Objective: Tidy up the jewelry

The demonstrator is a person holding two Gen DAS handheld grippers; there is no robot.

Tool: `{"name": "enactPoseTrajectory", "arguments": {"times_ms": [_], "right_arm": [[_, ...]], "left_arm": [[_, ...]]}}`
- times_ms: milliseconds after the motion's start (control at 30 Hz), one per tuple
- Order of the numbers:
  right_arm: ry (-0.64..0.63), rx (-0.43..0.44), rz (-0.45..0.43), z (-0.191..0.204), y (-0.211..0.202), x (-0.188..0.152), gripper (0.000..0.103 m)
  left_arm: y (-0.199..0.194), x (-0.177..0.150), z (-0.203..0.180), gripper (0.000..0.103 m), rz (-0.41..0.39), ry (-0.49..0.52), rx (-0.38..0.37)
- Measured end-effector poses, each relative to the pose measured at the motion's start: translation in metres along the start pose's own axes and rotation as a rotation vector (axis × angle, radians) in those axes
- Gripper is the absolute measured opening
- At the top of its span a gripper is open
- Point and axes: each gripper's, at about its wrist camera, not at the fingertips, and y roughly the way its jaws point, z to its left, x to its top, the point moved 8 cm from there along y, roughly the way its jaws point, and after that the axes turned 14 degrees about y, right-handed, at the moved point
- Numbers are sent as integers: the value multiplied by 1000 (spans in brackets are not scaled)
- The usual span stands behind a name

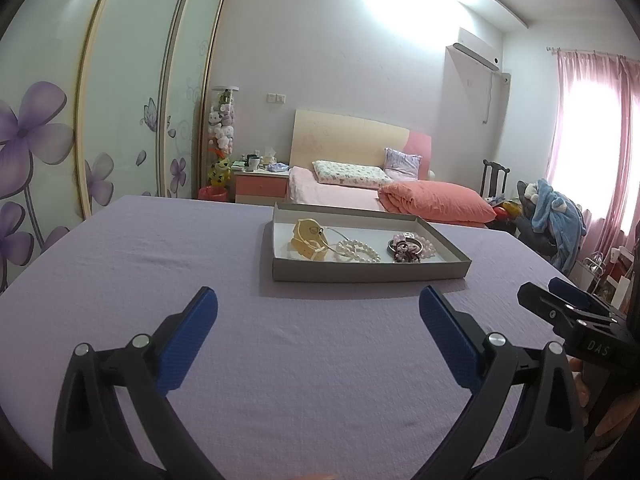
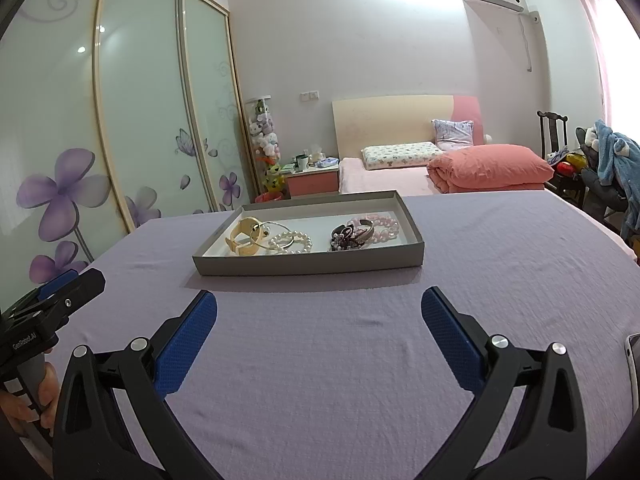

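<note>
A shallow grey box [image 1: 372,272] [image 2: 308,266] stands on the purple tablecloth ahead of both grippers. It holds a yellow bangle [image 1: 307,238] [image 2: 246,236], a thin metal hoop [image 1: 342,236] [image 2: 276,226], a white pearl bracelet [image 1: 357,251] [image 2: 291,242], a dark beaded piece with a metal cuff [image 1: 405,249] [image 2: 352,236] and pink bead bracelets [image 1: 426,245] [image 2: 382,226]. My left gripper [image 1: 318,300] is open and empty, short of the box. My right gripper [image 2: 319,300] is open and empty, also short of the box. Each gripper shows at the edge of the other's view [image 1: 568,300] [image 2: 64,286].
The purple cloth [image 1: 160,260] [image 2: 500,260] covers the table around the box. A white device edge [image 2: 633,364] lies at the table's right. Behind are a bed with a pink quilt [image 2: 488,172], a nightstand [image 1: 260,188], a sliding wardrobe [image 2: 140,100] and a chair with clothes [image 1: 556,216].
</note>
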Motion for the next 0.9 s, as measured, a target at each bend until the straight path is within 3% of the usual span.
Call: {"name": "enactPoseTrajectory", "arguments": {"times_ms": [900], "right_arm": [[1, 10, 2, 0, 1, 1, 101]], "left_arm": [[-1, 0, -1, 99, 3, 2, 2]]}}
